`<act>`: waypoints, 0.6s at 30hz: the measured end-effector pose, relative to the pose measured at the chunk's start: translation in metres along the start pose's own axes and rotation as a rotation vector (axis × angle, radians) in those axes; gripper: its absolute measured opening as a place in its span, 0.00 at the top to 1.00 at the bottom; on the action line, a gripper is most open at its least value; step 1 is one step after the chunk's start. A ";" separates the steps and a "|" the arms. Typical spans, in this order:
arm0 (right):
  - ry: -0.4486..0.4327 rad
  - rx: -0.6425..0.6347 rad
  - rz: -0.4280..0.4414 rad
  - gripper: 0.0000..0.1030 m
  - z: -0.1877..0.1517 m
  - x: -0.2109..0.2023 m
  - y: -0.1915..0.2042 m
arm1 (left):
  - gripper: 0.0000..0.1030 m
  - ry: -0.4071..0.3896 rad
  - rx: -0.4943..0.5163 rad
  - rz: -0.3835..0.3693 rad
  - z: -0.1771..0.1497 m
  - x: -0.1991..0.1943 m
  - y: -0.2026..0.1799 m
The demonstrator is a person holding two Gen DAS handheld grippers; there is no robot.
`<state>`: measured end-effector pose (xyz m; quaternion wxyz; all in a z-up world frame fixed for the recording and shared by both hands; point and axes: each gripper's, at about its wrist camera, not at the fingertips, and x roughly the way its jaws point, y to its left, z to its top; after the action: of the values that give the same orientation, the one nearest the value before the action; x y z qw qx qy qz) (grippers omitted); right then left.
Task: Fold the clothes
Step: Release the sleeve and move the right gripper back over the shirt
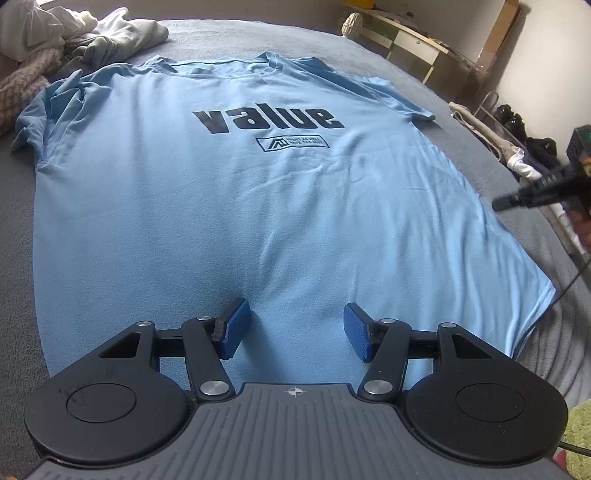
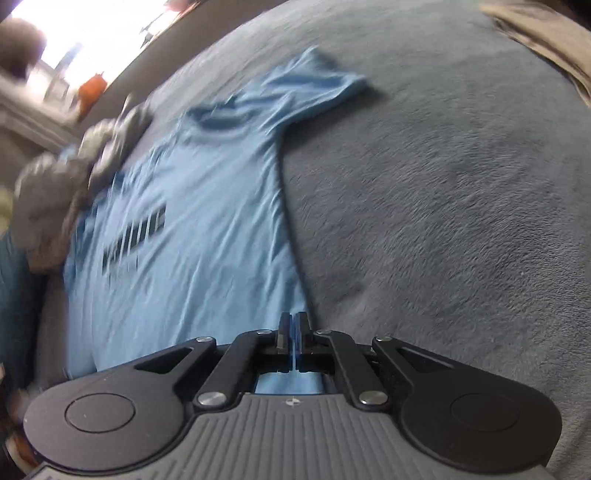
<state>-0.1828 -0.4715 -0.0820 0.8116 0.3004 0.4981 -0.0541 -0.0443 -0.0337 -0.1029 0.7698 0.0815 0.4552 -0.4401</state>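
- A light blue T-shirt (image 1: 236,206) lies spread flat, print side up, on a grey bed (image 1: 436,110); its collar points to the far end and its hem lies near me; the black word "value" (image 1: 269,119) sits across the chest with a small boxed logo just below it
- My left fingers (image 1: 295,330) stand wide apart above the near hem, holding nothing; the blue pads (image 1: 236,326) hover over bare cloth near the middle of the hem
- My right fingers (image 2: 294,332) are drawn almost together, and a thin strip of blue cloth shows in the narrow gap between them; they pinch the T-shirt at its near right edge, where cloth meets grey bed
- The right wrist view is blurred, so the print reads only as dark bars
- A heap of pale and grey clothes (image 1: 70,33) lies at the far left of the bed, just beside the left sleeve
- A low shelf (image 1: 413,40) stands against the far right wall
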 end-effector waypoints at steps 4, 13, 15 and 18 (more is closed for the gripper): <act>0.138 -0.208 -0.163 0.99 -0.031 0.002 0.012 | 0.45 0.005 0.005 -0.004 0.001 -0.002 0.001; 0.384 -0.414 -0.218 0.97 -0.079 0.007 0.037 | 0.45 -0.038 0.056 -0.005 0.001 -0.025 -0.004; 0.440 -0.453 -0.220 0.97 -0.089 0.008 0.043 | 0.45 -0.006 0.082 -0.062 -0.004 -0.030 -0.007; 0.524 -0.511 -0.222 0.95 -0.104 0.011 0.051 | 0.45 0.052 0.085 -0.111 -0.018 -0.039 -0.008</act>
<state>-0.2381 -0.3714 -0.1022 0.6947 0.0364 0.7156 0.0628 -0.0692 -0.0053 -0.0814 0.7279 0.1000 0.4599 -0.4986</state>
